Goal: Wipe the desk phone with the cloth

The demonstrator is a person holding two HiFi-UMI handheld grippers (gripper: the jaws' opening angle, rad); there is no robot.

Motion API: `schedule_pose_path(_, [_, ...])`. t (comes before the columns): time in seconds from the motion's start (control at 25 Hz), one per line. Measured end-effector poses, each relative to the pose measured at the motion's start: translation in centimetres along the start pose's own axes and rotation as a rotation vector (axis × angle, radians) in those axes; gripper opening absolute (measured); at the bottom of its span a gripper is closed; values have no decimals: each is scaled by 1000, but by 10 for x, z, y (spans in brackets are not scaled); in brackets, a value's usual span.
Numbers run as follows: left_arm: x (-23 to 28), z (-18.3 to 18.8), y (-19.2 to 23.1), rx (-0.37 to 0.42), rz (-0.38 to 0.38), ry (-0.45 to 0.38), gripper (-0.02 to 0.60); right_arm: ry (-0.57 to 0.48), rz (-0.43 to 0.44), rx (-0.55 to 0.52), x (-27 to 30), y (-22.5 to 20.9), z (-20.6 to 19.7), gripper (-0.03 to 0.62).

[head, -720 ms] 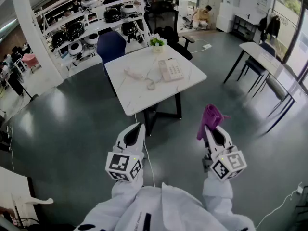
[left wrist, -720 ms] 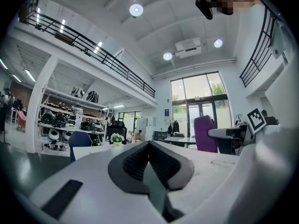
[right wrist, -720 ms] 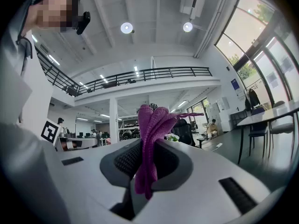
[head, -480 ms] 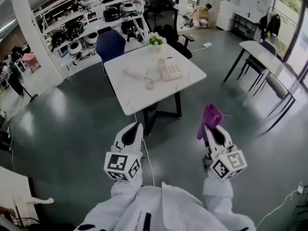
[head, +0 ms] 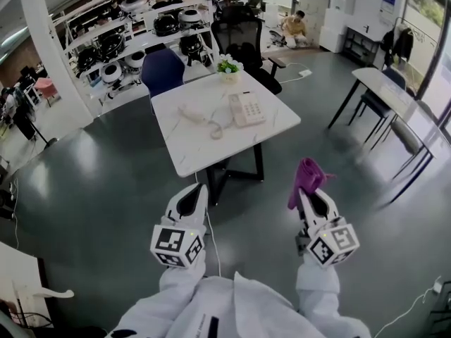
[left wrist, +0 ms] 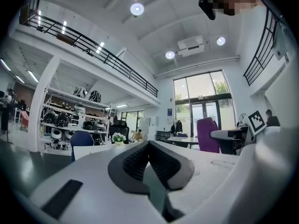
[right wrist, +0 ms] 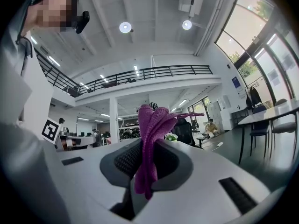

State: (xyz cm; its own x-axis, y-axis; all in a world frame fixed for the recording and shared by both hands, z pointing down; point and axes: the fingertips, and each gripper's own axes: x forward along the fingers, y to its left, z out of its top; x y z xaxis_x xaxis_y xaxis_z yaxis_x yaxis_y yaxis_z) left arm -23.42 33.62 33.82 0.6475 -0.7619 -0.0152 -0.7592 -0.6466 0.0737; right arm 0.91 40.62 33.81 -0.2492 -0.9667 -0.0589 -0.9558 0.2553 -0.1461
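Upper centre, the white marble-topped table (head: 204,146) bears the beige push-button desk phone (head: 246,109), its corded handset (head: 192,113) to its left, a potted flowering plant (head: 229,67) at the upper edge.

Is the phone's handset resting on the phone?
No, the handset lies off the hook on the table, to the left of the desk phone.

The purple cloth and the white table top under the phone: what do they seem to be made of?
The purple cloth looks like a knitted textile, matte and soft: ribbed stitches and a loose thread show in the right gripper view. The table top is white, smooth, with faint grey veins: marble or a marble-pattern laminate, I cannot tell which.
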Motion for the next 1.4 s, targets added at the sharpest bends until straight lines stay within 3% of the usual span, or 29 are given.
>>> schedule_pose_path(0.36, [8,-6,5,-15,25,41,-3,15,-1,44,10,-13,-9,37])
schedule_pose_path(0.56, [32,-19,3,-33,2,62,-3,40,3,47,23,-25,-22,37])
schedule_pose_path(0.8, [88,-27,12,-54,-33,61,-3,39,-27,42,62,-60,-21,37])
schedule_pose_path(1.4, [251,-36,79,-120,-93,54,-3,83,-55,24,211,-135,-31,37])
